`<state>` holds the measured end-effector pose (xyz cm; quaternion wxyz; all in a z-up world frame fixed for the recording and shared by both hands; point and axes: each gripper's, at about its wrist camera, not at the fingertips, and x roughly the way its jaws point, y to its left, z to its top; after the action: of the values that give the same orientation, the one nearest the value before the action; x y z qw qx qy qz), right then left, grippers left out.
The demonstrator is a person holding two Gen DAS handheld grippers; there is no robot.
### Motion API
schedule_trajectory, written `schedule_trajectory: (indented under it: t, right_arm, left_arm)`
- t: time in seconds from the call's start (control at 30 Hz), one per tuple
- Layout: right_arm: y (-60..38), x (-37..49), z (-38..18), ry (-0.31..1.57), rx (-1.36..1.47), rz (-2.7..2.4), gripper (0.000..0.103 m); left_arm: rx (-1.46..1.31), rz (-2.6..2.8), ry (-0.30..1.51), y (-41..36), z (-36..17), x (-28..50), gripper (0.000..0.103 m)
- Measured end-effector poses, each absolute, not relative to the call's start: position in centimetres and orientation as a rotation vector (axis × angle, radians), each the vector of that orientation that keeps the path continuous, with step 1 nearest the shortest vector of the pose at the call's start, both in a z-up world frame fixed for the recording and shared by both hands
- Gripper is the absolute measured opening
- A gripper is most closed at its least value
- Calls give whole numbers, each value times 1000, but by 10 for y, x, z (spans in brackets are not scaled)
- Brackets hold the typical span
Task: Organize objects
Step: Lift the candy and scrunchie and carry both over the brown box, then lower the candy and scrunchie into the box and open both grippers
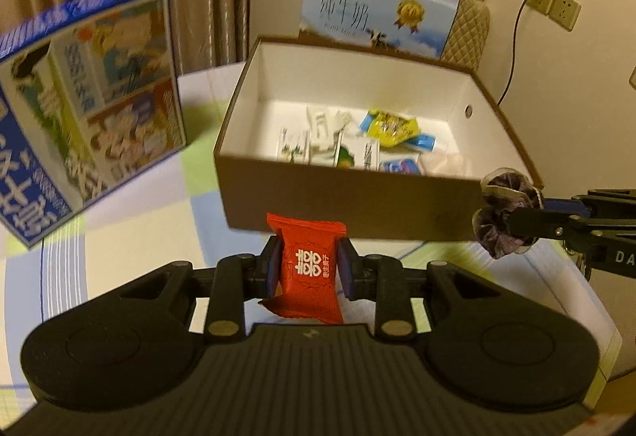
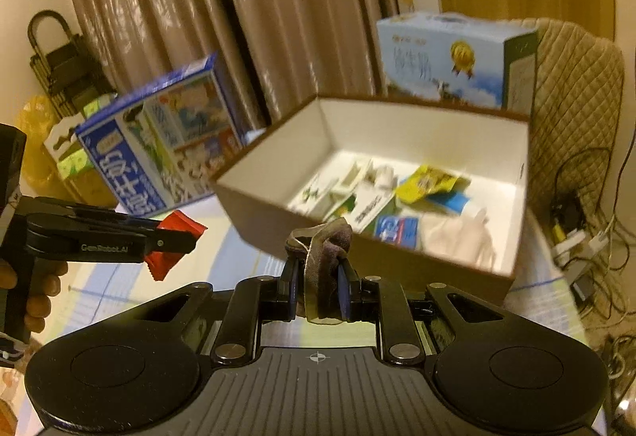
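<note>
We have both tools loaded: left tool (image 1: 308, 269) clenched on the red packet (image 1: 308, 269), right tool (image 2: 318, 290) gripping the scrunchie (image 2: 324, 253); the open box (image 1: 346, 209) lies straight ahead, nearer the right

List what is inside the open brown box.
The brown box holds a yellow packet, a blue packet, white-green sachets and something white. Its near wall hides the front floor.
</note>
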<state>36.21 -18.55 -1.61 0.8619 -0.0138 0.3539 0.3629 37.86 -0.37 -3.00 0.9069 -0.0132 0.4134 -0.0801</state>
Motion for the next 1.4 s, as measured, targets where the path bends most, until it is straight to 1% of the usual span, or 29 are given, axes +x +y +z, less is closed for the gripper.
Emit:
schedule_trajectory:
  t: [0.37, 0.6, 0.87, 1.23, 1.4]
  right_arm:
    - [-193, 401, 12, 663, -8, 731, 17]
    - [-192, 438, 12, 649, -28, 688, 17]
    - [-192, 480, -5, 678, -27, 647, 17]
    - [-198, 513, -21, 715, -1, 628, 17]
    - [-200, 520, -23, 723, 4, 633, 17]
  left_arm:
    - [12, -223, 792, -32, -6, 425, 25]
    - [31, -237, 787, -45, -3, 463, 25]
    - [46, -233, 833, -58, -20, 507, 25]
    - [52, -207, 903, -65, -50, 548, 25]
    - [50, -176, 902, -62, -52, 555, 35]
